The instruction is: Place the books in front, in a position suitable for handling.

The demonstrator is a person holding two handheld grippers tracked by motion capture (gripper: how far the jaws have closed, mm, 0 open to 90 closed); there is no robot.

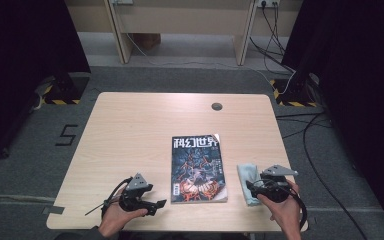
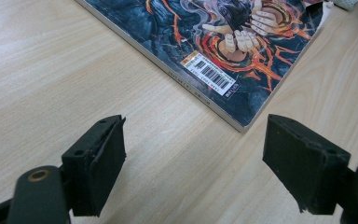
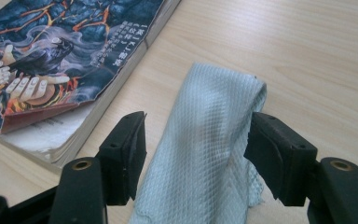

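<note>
A magazine (image 1: 198, 167) with a dark cover of orange and blue art lies flat on the wooden table (image 1: 130, 125), near its front edge. A pale blue folded cloth (image 1: 247, 182) lies just right of it. My right gripper (image 1: 252, 187) sits low over the cloth. In the right gripper view its jaws (image 3: 196, 144) straddle the cloth (image 3: 205, 140), open, with a gap at the left pad and the magazine (image 3: 51, 51) to the left. My left gripper (image 1: 157, 205) rests left of the magazine. Its jaws (image 2: 193, 163) stand open over bare wood, facing the magazine's barcode corner (image 2: 223, 37).
A small round grommet (image 1: 216, 106) sits in the table's far side. Black cables (image 1: 320, 130) run across the floor at the right. Beyond the table stand the legs of a wooden desk (image 1: 120, 40). A person's hands hold both grippers at the front edge.
</note>
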